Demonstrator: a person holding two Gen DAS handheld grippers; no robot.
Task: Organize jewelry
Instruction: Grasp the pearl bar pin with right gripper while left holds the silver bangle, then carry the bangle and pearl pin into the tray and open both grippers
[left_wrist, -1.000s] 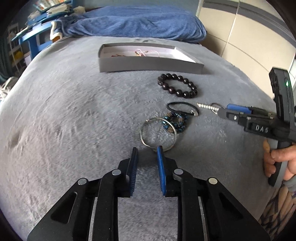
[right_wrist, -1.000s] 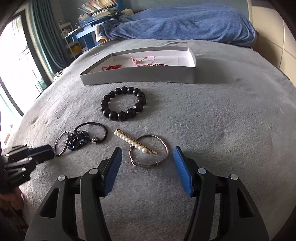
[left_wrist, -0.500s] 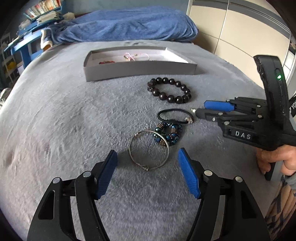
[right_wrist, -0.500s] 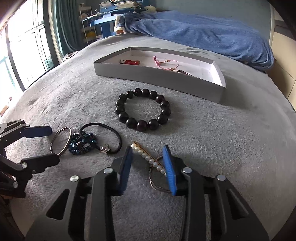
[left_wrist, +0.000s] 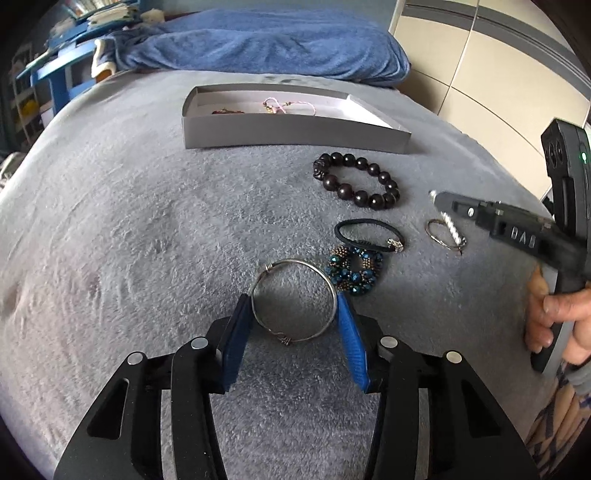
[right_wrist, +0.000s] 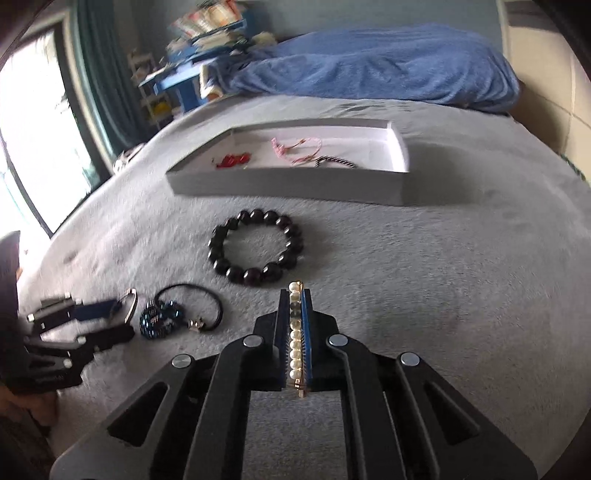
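My left gripper (left_wrist: 293, 306) has its blue pads against both sides of a silver wire bangle (left_wrist: 294, 301) lying on the grey bedspread. My right gripper (right_wrist: 295, 299) is shut on a pearl hair clip (right_wrist: 295, 339), held above the bed; it also shows in the left wrist view (left_wrist: 448, 225). A dark bead bracelet (left_wrist: 356, 181) (right_wrist: 255, 251), a black hair tie (left_wrist: 367, 234) (right_wrist: 199, 304) and a blue beaded ring piece (left_wrist: 354, 269) (right_wrist: 160, 319) lie between the grippers. A grey tray (left_wrist: 295, 131) (right_wrist: 288, 184) holding pink and red pieces stands beyond.
A second thin silver ring (left_wrist: 441, 232) lies under the right gripper's tip. A blue blanket (right_wrist: 369, 70) is piled at the bed's far end. A window (right_wrist: 33, 147) and blue shelves (right_wrist: 177, 81) stand at the left; a cream wall panel (left_wrist: 480, 62) at the right.
My left gripper moved forward and closed from wide open onto the bangle. My right gripper closed on the pearl clip and lifted it off the silver ring.
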